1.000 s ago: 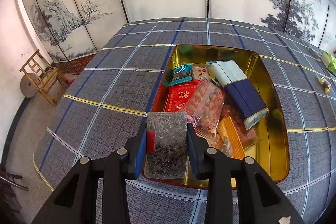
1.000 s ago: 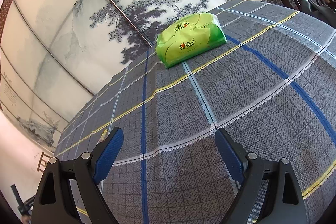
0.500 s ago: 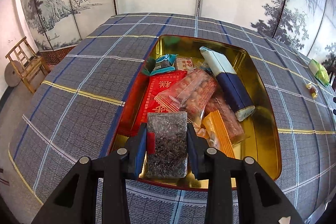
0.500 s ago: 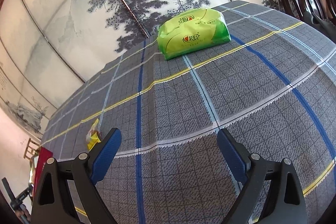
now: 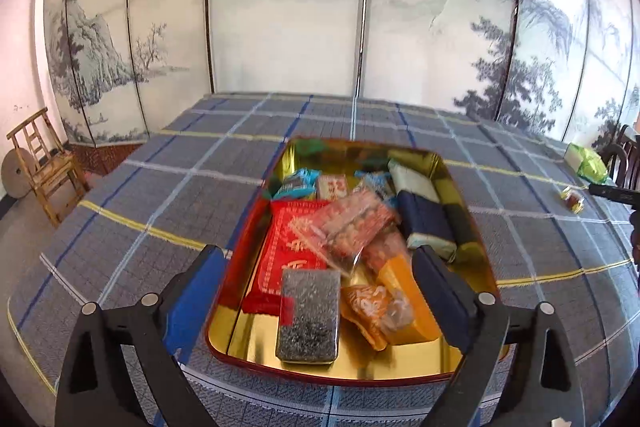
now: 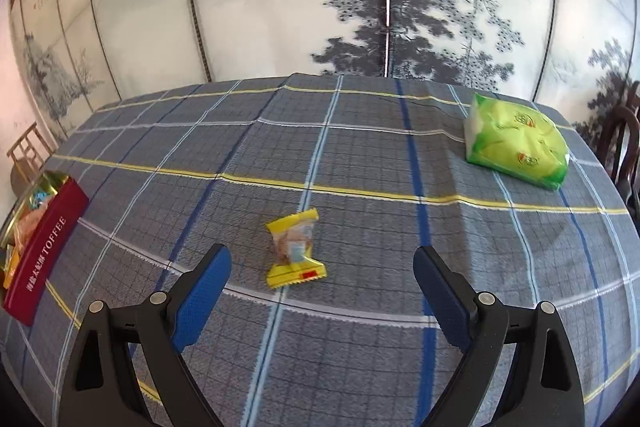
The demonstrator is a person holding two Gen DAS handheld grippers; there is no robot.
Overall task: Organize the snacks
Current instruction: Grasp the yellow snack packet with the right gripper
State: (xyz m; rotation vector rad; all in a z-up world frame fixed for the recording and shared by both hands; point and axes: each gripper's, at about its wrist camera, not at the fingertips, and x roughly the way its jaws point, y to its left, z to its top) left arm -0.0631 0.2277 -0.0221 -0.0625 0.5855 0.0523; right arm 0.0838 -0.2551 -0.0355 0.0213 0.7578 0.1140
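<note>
Since the right gripper [image 6: 322, 269] stands wide apart before the yellow candy [image 6: 295, 247], lower it straight and squeeze gently; the left gripper [image 5: 318, 273] is apart over the tin [image 5: 352, 367].

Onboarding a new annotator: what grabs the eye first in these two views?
The gold-lined toffee tin, packed with snack packets, fills the middle of the left wrist view; a dark speckled bar lies at its near edge between the open left tongs. In the right wrist view a lone yellow-wrapped candy sits on the plaid tablecloth just ahead of the open right tongs, with a bright green tissue pack at far right.
</note>
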